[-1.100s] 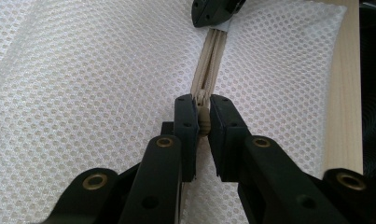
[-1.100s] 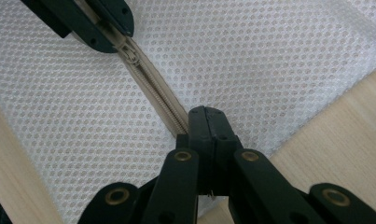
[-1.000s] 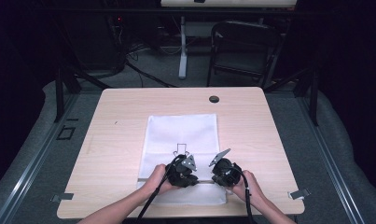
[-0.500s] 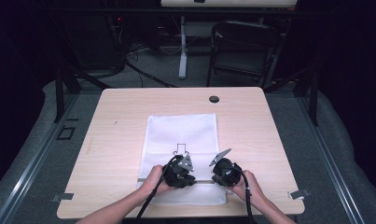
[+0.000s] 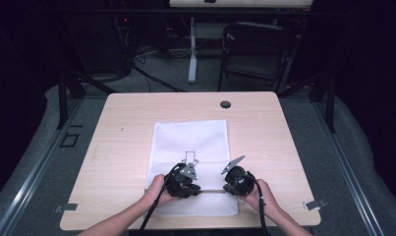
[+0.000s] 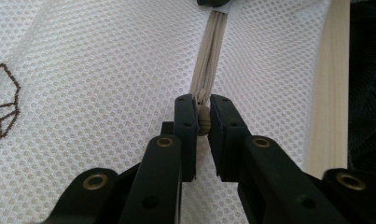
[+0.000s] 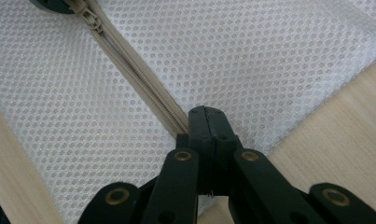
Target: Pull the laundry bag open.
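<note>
The left gripper has its fingers clamped on the one beige zipper pull. The right gripper has its fingers pressed closed on the far end of the single zipper. Both sit on one white mesh laundry bag, near its front edge. Around it the tabletop lies bare, one round grommet far beyond the fingers.
</note>
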`<state>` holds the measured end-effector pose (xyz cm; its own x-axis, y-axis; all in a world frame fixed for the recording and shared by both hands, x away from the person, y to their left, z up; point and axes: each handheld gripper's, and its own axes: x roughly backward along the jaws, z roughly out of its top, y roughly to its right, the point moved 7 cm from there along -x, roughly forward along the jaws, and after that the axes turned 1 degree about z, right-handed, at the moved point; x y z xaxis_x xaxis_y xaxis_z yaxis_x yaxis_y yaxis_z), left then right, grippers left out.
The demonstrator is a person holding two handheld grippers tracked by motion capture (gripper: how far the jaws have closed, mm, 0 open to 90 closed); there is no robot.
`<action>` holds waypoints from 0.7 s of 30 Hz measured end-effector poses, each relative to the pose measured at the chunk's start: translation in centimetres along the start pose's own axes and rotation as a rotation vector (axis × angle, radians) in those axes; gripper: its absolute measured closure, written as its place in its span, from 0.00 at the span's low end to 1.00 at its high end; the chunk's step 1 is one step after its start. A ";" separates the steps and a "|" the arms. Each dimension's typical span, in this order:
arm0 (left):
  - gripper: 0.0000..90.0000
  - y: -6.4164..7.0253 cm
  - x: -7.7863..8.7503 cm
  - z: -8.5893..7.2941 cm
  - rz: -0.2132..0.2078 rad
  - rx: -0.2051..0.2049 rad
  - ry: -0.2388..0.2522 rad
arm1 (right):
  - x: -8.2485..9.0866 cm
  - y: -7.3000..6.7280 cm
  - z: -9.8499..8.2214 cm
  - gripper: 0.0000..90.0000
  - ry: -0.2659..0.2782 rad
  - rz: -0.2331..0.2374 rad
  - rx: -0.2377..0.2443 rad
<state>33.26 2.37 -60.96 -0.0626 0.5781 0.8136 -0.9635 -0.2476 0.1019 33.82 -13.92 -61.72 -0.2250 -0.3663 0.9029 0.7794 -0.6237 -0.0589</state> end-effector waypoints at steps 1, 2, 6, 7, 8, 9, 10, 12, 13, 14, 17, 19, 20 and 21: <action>0.91 -0.1 0.1 -0.1 0.018 -0.008 -0.002 | 0.0 0.0 0.0 1.00 -0.006 0.000 0.005; 0.91 -0.1 0.3 -0.2 0.007 0.008 0.009 | 0.0 0.0 0.0 1.00 -0.005 -0.001 0.005; 0.91 -0.1 0.6 -0.7 0.003 0.018 0.017 | 0.0 0.0 0.0 1.00 -0.005 -0.001 0.008; 0.91 0.0 0.6 -0.7 0.008 0.012 0.011 | 0.0 -0.1 0.1 1.00 -0.001 -0.004 0.008; 0.91 0.0 0.7 -0.7 0.016 0.006 0.005 | 0.0 -0.1 0.1 1.00 -0.003 -0.007 0.015; 0.91 0.0 0.7 -0.7 0.005 0.010 0.015 | 0.0 -0.1 0.1 1.00 -0.003 -0.009 0.015; 0.91 0.0 0.7 -0.7 0.003 0.012 0.013 | -0.1 -0.1 0.1 1.00 0.004 -0.007 0.008; 0.91 0.0 0.7 -0.9 0.011 0.010 0.010 | -0.1 -0.1 0.1 1.00 0.005 -0.006 0.008; 0.91 -0.1 0.7 -1.0 0.015 0.009 0.003 | -0.1 -0.1 0.1 1.00 0.008 -0.007 0.009; 0.91 -0.1 0.7 -1.0 0.000 0.019 0.013 | -0.1 -0.2 0.1 1.00 0.006 -0.008 0.010; 0.91 -0.1 0.7 -1.0 0.000 0.013 0.011 | 0.0 -0.2 0.0 1.00 -0.011 -0.015 0.019; 0.91 -0.2 0.7 -1.2 0.005 0.015 0.005 | 0.0 -0.2 0.0 1.00 -0.008 -0.013 0.014; 0.91 -0.3 0.7 -1.4 0.019 0.010 -0.017 | 0.0 -0.2 0.0 1.00 -0.010 -0.012 0.014; 0.91 -0.5 0.9 -1.9 0.023 0.016 -0.022 | 0.0 -0.3 -0.1 1.00 -0.007 -0.015 0.007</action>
<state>33.24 4.48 -61.33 -0.0790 0.5550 0.8281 -0.9574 -0.2736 0.0920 33.53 -13.83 -61.72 -0.2321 -0.3522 0.9067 0.7801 -0.6242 -0.0428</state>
